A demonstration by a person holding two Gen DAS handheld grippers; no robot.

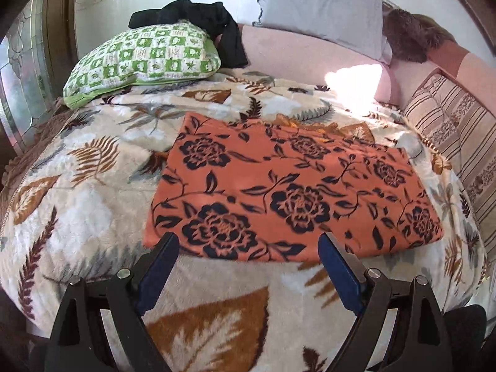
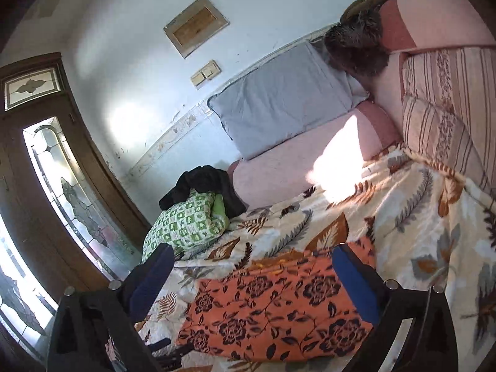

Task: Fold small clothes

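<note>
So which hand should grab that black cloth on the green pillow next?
Probably the left gripper: open, facing the black cloth on the green pillow. The right gripper views it off-centre.

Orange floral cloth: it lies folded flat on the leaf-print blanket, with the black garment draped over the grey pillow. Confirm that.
Not quite. The black garment is draped over the green checked pillow, not the grey one; the left wrist view shows it. The orange floral cloth does lie folded flat on the leaf-print blanket.

A: What do the hand-held tools look like?
B: The left black, two-fingered gripper (image 1: 248,243) has angular arms, blue finger pads (image 1: 339,274) and round silver screws (image 1: 124,273) at the joints.
A: And the other?
B: The right black, blue-padded gripper (image 2: 252,255) has the same build and the same silver screw heads (image 2: 391,284).
</note>
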